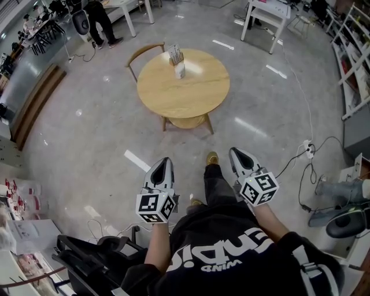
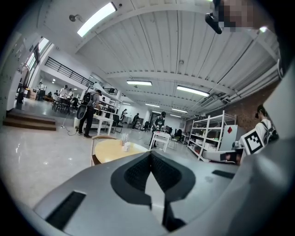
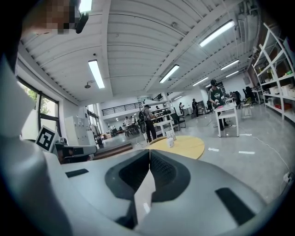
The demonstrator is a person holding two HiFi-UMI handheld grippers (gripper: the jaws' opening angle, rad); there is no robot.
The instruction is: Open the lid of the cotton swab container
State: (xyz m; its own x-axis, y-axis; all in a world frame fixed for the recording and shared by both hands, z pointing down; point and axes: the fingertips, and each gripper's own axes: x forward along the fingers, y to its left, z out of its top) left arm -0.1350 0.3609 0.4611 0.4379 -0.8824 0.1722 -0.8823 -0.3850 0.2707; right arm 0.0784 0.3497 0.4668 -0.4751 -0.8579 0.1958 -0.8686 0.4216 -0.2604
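Observation:
A small white container (image 1: pixel 180 70) stands on a round wooden table (image 1: pixel 191 92) a few steps ahead, with a taller holder of sticks (image 1: pixel 176 55) right behind it. My left gripper (image 1: pixel 166 160) and right gripper (image 1: pixel 235 151) hang low in front of the body, far short of the table, both shut and empty. In the left gripper view the shut jaws of the left gripper (image 2: pixel 150 153) point at the table (image 2: pixel 115 150) and the container (image 2: pixel 125 146). In the right gripper view the right gripper (image 3: pixel 150 152) faces the table (image 3: pixel 186 145) and the container (image 3: pixel 170 142).
A wooden chair (image 1: pixel 143 53) sits behind the table. A white table (image 1: pixel 266 14) and shelving (image 1: pixel 352 63) stand at the far right. Cables and a power strip (image 1: pixel 308 149) lie on the floor to the right. A black cart (image 1: pixel 92 260) is at lower left. A person (image 1: pixel 101 23) stands far left.

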